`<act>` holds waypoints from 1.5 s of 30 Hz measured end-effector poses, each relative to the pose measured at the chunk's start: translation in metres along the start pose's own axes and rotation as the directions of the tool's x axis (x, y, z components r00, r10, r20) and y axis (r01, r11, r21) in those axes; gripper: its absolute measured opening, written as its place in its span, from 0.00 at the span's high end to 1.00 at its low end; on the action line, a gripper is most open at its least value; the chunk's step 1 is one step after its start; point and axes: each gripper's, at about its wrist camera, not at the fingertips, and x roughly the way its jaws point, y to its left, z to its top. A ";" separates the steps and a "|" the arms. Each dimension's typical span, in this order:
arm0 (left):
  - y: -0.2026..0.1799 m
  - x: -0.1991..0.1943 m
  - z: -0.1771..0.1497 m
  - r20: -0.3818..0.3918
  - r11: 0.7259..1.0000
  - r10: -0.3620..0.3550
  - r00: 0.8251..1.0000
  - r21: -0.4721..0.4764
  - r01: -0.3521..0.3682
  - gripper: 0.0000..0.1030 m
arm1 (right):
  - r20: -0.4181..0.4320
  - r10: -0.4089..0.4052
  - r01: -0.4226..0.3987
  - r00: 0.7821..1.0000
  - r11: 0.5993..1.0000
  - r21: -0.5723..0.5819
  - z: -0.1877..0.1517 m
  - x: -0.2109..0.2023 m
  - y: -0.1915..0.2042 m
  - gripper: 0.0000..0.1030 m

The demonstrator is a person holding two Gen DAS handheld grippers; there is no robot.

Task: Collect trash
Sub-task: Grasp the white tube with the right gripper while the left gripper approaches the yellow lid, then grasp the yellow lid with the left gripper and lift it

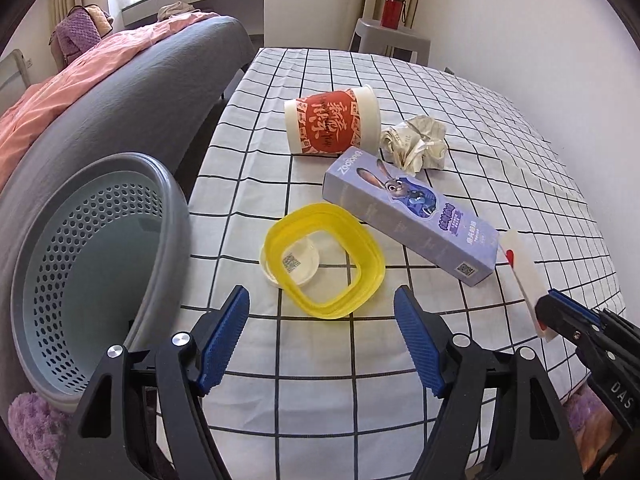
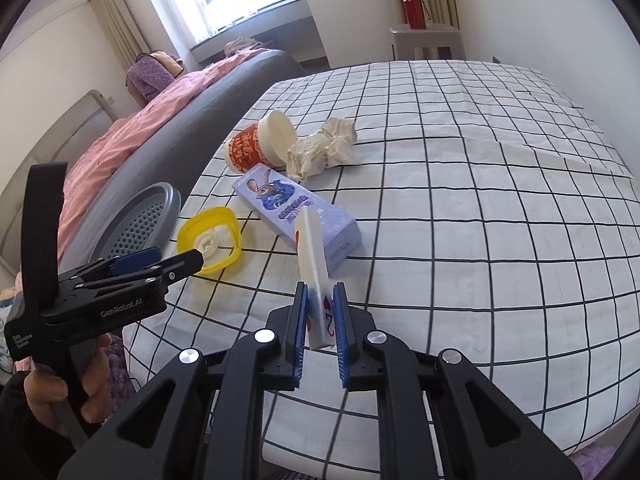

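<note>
On the checked tablecloth (image 1: 460, 92) lie a yellow plastic lid ring (image 1: 326, 258) with a small white lid (image 1: 294, 262) inside it, a purple Zootopia carton (image 1: 412, 216), a red-and-white paper cup (image 1: 332, 120) on its side and crumpled paper (image 1: 416, 140). My left gripper (image 1: 320, 304) is open and empty just short of the yellow ring. My right gripper (image 2: 322, 300) is shut on a white playing card pack (image 2: 316, 268) with red hearts, held above the cloth; it also shows in the left wrist view (image 1: 520, 276). A grey perforated trash basket (image 1: 88, 264) stands left of the table.
A grey sofa (image 1: 132, 96) with a pink blanket runs along the table's left side. A red bottle (image 1: 392, 8) stands on a white stool at the far end. A purple rug (image 1: 32, 420) lies under the basket. A wall is on the right.
</note>
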 end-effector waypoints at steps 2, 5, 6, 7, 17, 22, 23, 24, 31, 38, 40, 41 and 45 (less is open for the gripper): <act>-0.003 0.007 0.002 -0.018 1.000 -0.001 1.000 -0.008 0.001 0.31 | 0.004 -0.001 0.001 1.000 1.000 0.014 0.000 -0.002 -0.008 0.87; -0.009 0.014 0.005 -0.031 1.000 0.005 1.000 -0.006 -0.005 0.31 | 0.013 -0.001 0.001 1.000 0.999 0.032 -0.001 -0.005 -0.018 0.87; -0.011 0.016 0.007 -0.033 1.000 0.010 0.999 -0.005 -0.010 0.31 | 0.017 0.001 -0.001 1.000 0.999 0.039 -0.001 -0.006 -0.022 0.87; -0.013 0.018 0.008 -0.035 1.000 0.016 0.999 -0.004 -0.016 0.30 | 0.019 0.003 -0.004 1.000 0.999 0.044 -0.001 -0.006 -0.024 0.87; -0.023 0.037 0.016 -0.054 0.995 0.098 0.994 0.013 -0.097 0.30 | 0.033 0.039 -0.041 0.999 0.997 0.069 -0.003 -0.009 -0.036 0.87; -0.026 0.043 0.019 -0.055 0.992 0.128 0.990 0.022 -0.127 0.30 | 0.035 0.046 -0.049 0.998 0.996 0.073 -0.003 -0.010 -0.039 0.87; -0.027 0.044 0.019 -0.055 0.990 0.138 0.989 0.026 -0.137 0.31 | 0.036 0.047 -0.049 0.998 0.996 0.073 -0.004 -0.010 -0.039 0.87; -0.028 0.045 0.019 -0.052 0.989 0.147 0.988 0.030 -0.146 0.31 | 0.036 0.047 -0.050 0.998 0.996 0.073 -0.004 -0.010 -0.039 0.87; -0.030 0.033 0.016 -0.012 0.988 0.147 0.989 0.042 -0.147 0.32 | 0.038 0.043 -0.045 0.998 0.996 0.071 -0.004 -0.011 -0.039 0.87; -0.020 -0.001 0.012 0.044 0.993 0.110 0.993 0.030 -0.111 0.32 | 0.044 0.032 -0.035 0.999 0.997 0.064 -0.002 -0.016 -0.031 0.87; -0.015 -0.015 0.010 0.066 0.995 0.099 0.993 0.021 -0.101 0.32 | 0.046 0.030 -0.032 0.999 0.998 0.060 -0.002 -0.018 -0.027 0.87; -0.011 -0.022 0.009 0.078 0.995 0.096 0.992 0.017 -0.098 0.32 | 0.046 0.028 -0.031 0.999 0.998 0.057 -0.001 -0.019 -0.024 0.87; 0.003 -0.047 0.005 0.135 0.994 0.105 0.985 0.012 -0.107 0.32 | 0.048 0.028 -0.030 0.998 0.999 0.043 0.002 -0.019 -0.011 0.87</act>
